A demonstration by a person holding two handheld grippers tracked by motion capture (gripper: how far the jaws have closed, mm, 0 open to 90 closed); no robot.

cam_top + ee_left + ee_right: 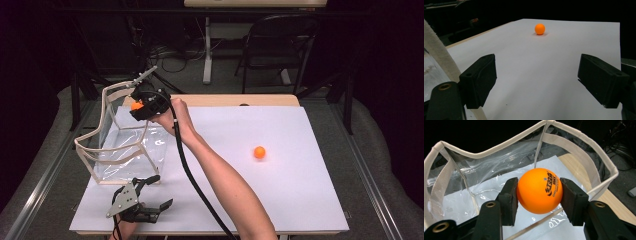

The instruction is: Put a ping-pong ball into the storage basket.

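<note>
— What sort of place was it?

— A lab or test room, not a home. The table was covered by a plain white sheet and stood in a dark room.

— What else pointed that way?

— Behind the table, loose cables lay tangled on a grey floor beside the white leg of a stand. A black folding chair stood behind the table too, off to the right. Dark metal frame legs rose at the table's left, and black curtains closed off the space beyond it.

Matt orange plastic ball, clear glossy plastic bag w/ cloth trim.
</note>
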